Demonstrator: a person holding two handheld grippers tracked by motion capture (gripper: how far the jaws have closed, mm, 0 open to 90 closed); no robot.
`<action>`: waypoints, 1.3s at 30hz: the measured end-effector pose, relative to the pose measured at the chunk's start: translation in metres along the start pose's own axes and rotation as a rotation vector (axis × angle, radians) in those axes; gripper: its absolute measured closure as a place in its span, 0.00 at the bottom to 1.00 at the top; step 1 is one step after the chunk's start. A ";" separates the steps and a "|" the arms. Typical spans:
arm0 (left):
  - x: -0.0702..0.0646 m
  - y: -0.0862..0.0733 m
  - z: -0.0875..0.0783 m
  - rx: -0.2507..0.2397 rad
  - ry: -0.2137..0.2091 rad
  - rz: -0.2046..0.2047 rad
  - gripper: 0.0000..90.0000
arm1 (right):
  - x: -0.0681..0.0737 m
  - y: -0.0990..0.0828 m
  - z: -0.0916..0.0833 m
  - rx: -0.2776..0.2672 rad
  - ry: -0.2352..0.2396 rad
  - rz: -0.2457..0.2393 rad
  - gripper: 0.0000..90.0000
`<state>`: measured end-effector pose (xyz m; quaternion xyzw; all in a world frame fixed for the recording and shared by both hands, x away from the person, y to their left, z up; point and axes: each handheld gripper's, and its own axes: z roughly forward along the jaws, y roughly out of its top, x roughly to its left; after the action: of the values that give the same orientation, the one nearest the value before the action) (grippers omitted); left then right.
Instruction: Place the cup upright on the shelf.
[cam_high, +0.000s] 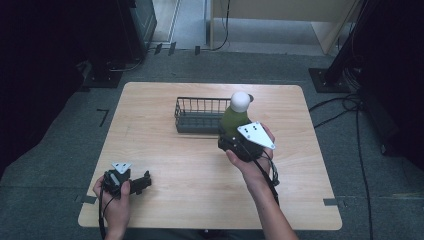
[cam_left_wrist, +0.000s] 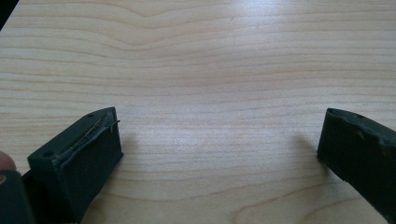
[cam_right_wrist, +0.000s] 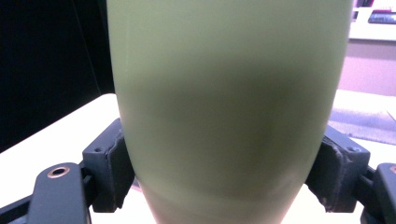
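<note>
Pale wood tabletop (cam_high: 165, 160) centre-frame: my right gripper (cam_high: 235, 142) has its jaws clamped on the green bottle (cam_high: 233, 119) with the white cap, lifted beside the wire basket (cam_high: 200, 116), seemingly empty, probably its destination, while my left gripper (cam_high: 131, 182) rests lower left, jaws wide, holding nothing.
</note>
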<state>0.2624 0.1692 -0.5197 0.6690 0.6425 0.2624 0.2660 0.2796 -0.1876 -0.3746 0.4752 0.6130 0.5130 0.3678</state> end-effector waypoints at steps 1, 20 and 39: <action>0.000 0.000 0.000 0.000 0.000 0.000 0.00 | 0.001 0.005 0.003 -0.006 -0.001 -0.002 0.23; 0.000 0.000 0.000 0.000 0.001 0.000 0.00 | -0.007 0.041 0.041 -0.063 -0.051 -0.006 0.23; 0.000 0.000 0.000 0.001 0.001 0.001 0.00 | -0.014 0.039 0.092 -0.063 -0.095 -0.020 0.23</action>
<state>0.2624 0.1692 -0.5196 0.6691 0.6425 0.2628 0.2653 0.3776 -0.1750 -0.3553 0.4809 0.5832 0.5052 0.4164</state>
